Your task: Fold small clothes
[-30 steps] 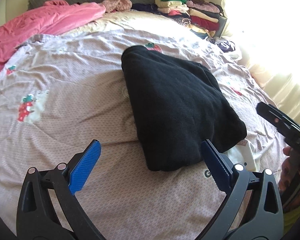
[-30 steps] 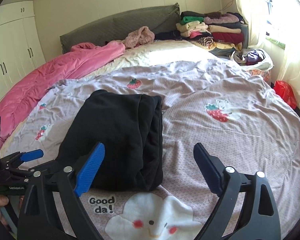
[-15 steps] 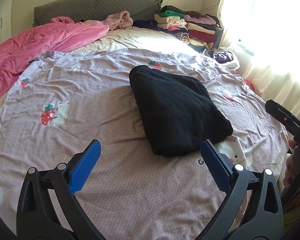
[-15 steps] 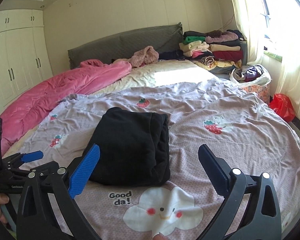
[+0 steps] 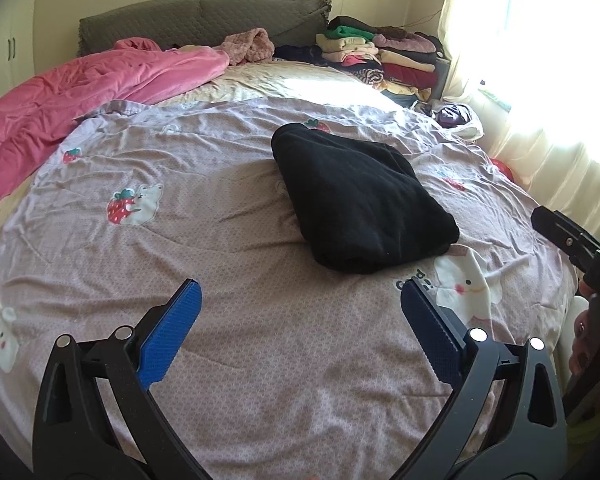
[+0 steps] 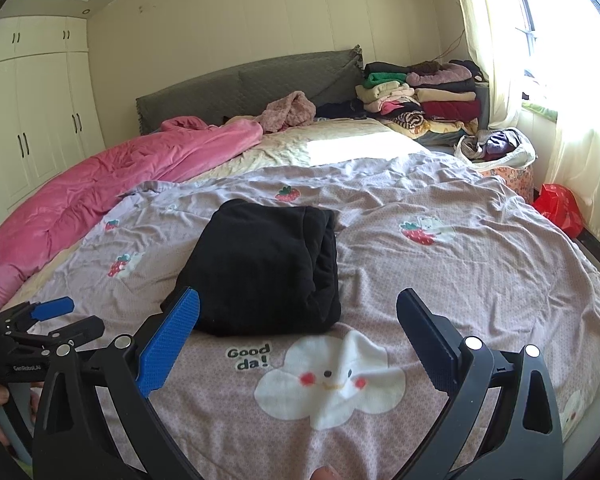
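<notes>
Lilac strawberry-print bedspread [image 6: 440, 280] carries folded black garment [image 6: 264, 268], long axis running away from both claws; left gripper [image 5: 300, 320] and right gripper [image 6: 298, 330] spread, empty, right nearer

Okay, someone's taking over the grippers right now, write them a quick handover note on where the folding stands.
Left gripper: open, empty, held above the bedspread.
Right gripper: open, empty, just short of the black garment.
The black garment lies folded into a compact bundle on the bedspread, nothing touching it.
Done: this piece looks folded.
Left: probably move it to the folded stack by the headboard, then check the bag of clothes beside the bed for more.
</notes>
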### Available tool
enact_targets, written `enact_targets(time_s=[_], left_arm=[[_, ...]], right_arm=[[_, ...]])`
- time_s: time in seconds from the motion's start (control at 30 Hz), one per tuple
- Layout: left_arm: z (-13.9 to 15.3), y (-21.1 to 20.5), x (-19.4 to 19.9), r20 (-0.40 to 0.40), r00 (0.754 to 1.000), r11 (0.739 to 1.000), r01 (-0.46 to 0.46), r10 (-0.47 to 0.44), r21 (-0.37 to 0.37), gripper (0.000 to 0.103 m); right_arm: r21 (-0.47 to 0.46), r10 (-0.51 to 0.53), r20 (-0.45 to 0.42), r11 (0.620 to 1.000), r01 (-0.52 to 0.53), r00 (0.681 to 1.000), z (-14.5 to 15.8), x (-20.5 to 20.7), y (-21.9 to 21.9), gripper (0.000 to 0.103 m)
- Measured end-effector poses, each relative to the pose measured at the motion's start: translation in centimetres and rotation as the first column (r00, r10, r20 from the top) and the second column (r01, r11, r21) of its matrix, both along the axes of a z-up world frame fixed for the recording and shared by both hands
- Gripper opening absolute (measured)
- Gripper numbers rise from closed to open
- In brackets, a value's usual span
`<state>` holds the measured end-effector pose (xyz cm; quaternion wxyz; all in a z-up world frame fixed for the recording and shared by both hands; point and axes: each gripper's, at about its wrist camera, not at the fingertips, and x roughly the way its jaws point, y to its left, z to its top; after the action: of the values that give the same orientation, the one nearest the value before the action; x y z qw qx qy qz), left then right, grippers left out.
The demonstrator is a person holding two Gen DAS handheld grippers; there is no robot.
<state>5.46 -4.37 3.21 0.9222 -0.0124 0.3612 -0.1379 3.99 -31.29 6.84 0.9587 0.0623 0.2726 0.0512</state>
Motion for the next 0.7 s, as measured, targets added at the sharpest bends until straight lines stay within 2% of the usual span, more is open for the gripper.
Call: enact_targets(time_s=[0.27,0.53,0.6,0.7], left_arm=[[-1.4,0.6,-1.8,-0.012,1.0,1.0,-0.014,0.014,-0.022,0.094],[-3.8,1.2,-1.9,-0.075,0.996,0.999,-0.045,0.044,-0.015,0.094],[-4.0,1.2,-1.8,-0.085,0.995,0.999,-0.048,0.047,-0.008,0.094],[-4.0,1.4,-1.9,-0.086,0.995,0.999,-0.053,0.052,-0.009,0.094]], right_arm=[[0.015,-0.014,-0.01,1.0,0.014,1.0,-1.6,-1.7,-0.1,0.098],[-0.063,-0.033,-0.107,0.998,0.027,0.994,-5.2,-2.0,1.6,0.098],[-0.048,-0.029,-0.144,0.999,0.022,0.989,-6.1,-1.7,1.7,0.098],[-0.066,-0.044,-0.154,0.997,0.034,0.987,-6.5,-1.6,1.9,0.098]])
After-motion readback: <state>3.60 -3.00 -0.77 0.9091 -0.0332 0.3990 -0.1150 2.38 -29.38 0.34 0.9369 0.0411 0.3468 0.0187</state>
